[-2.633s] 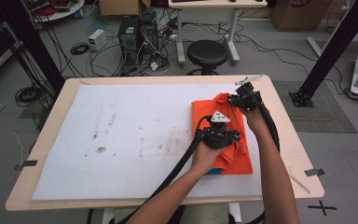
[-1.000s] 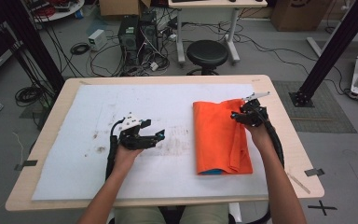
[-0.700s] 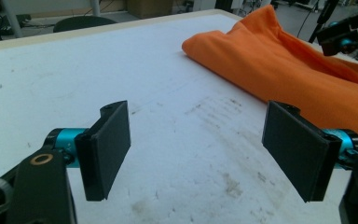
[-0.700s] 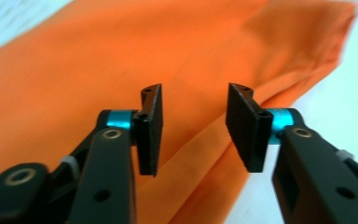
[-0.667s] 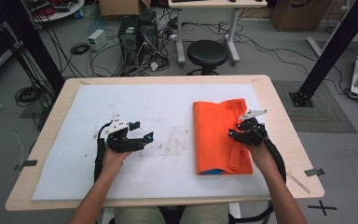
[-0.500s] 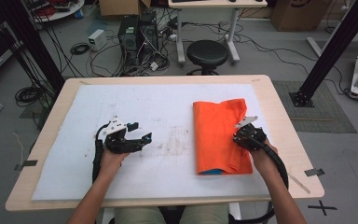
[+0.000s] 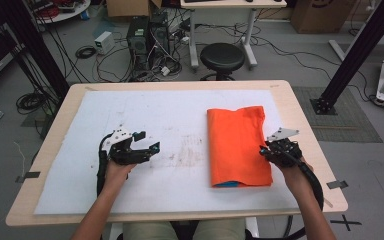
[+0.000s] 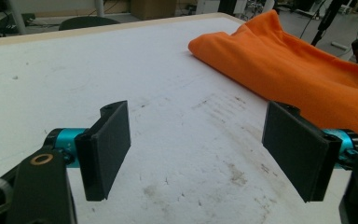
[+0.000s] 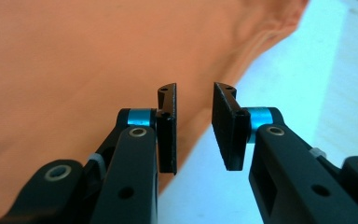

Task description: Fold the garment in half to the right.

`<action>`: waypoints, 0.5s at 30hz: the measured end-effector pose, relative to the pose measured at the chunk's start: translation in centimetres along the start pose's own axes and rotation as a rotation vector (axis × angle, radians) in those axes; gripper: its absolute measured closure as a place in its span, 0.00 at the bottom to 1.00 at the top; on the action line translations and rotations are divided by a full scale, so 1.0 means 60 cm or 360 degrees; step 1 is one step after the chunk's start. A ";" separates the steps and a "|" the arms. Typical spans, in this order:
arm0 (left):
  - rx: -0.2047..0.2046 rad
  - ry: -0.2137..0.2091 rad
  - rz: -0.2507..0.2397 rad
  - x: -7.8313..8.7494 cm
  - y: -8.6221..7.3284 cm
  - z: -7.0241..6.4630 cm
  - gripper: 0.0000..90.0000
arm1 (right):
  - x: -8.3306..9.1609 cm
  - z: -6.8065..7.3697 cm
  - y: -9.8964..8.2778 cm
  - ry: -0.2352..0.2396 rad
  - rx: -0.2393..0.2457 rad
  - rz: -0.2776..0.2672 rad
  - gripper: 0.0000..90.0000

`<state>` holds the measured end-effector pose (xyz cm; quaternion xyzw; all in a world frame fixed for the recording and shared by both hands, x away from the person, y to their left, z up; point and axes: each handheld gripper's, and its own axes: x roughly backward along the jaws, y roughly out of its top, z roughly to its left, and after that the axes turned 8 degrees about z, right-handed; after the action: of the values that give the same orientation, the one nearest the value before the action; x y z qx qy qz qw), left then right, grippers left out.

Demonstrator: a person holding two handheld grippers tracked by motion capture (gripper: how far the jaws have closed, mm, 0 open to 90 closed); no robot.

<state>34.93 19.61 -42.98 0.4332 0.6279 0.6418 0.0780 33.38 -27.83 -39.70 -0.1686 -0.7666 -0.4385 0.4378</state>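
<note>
A folded orange cloth lies flat on the right half of the white mat, with a bit of blue showing under its near edge. My left gripper rests open on the mat's left half, well clear of the cloth; in its own view the left gripper has wide jaws with bare mat between them and the cloth beyond. My right gripper sits at the cloth's right edge. Its jaws have just been opening: the right gripper shows a narrow gap holding nothing, above the cloth edge.
The wooden table shows a bare strip right of the mat. A black stool and computer towers with cables stand on the floor behind the table. A black frame post rises at the far right.
Both grippers were on the cloth at first. The left hand has left it and gone to the mat's left half. The right gripper slid toward me along the cloth's right edge.
</note>
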 end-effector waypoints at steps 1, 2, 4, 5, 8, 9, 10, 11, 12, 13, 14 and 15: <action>0.0003 0.0001 0.0005 -0.001 -0.001 0.000 0.26 | -0.004 0.003 -0.003 0.0025 0.0000 0.0020 0.80; 0.0007 0.0001 0.0006 -0.001 -0.001 0.000 0.26 | -0.010 0.006 -0.007 0.0028 0.0010 0.0050 0.80; 0.0008 0.0002 0.0003 0.000 -0.002 0.001 0.26 | -0.019 0.007 -0.015 -0.0002 0.0015 0.0117 0.83; 0.0011 0.0005 0.0001 0.000 -0.002 0.002 0.26 | -0.022 0.005 -0.019 0.0000 0.0006 0.0125 0.85; 0.0019 0.0008 -0.0002 0.002 -0.002 0.005 0.26 | -0.025 -0.002 -0.031 0.0005 -0.0030 0.0128 0.86; 0.0018 0.0011 0.0002 0.002 -0.002 0.006 0.26 | -0.025 -0.005 -0.033 0.0016 -0.0043 0.0125 0.86; 0.0020 0.0012 0.0004 0.002 -0.003 0.007 0.26 | -0.023 -0.006 -0.033 0.0028 -0.0055 0.0114 0.84; 0.0022 0.0016 0.0006 0.003 -0.003 0.007 0.26 | -0.020 -0.008 -0.031 0.0034 -0.0064 0.0085 0.81; 0.0026 0.0019 0.0005 0.003 -0.003 0.008 0.26 | -0.016 -0.008 -0.026 0.0047 -0.0076 0.0060 0.78; 0.0028 0.0019 0.0002 0.003 -0.003 0.008 0.26 | -0.012 -0.009 -0.020 0.0063 -0.0086 0.0035 0.73; 0.0029 0.0019 0.0001 0.004 -0.003 0.008 0.26 | -0.008 -0.009 -0.011 0.0091 -0.0099 0.0008 0.68; 0.0030 0.0020 -0.0001 0.005 -0.003 0.009 0.26 | -0.005 -0.007 -0.002 0.0106 -0.0119 -0.0013 0.63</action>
<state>35.03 20.21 -43.10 0.4299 0.6346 0.6384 0.0702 33.73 -28.20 -39.92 -0.1671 -0.7353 -0.4740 0.4547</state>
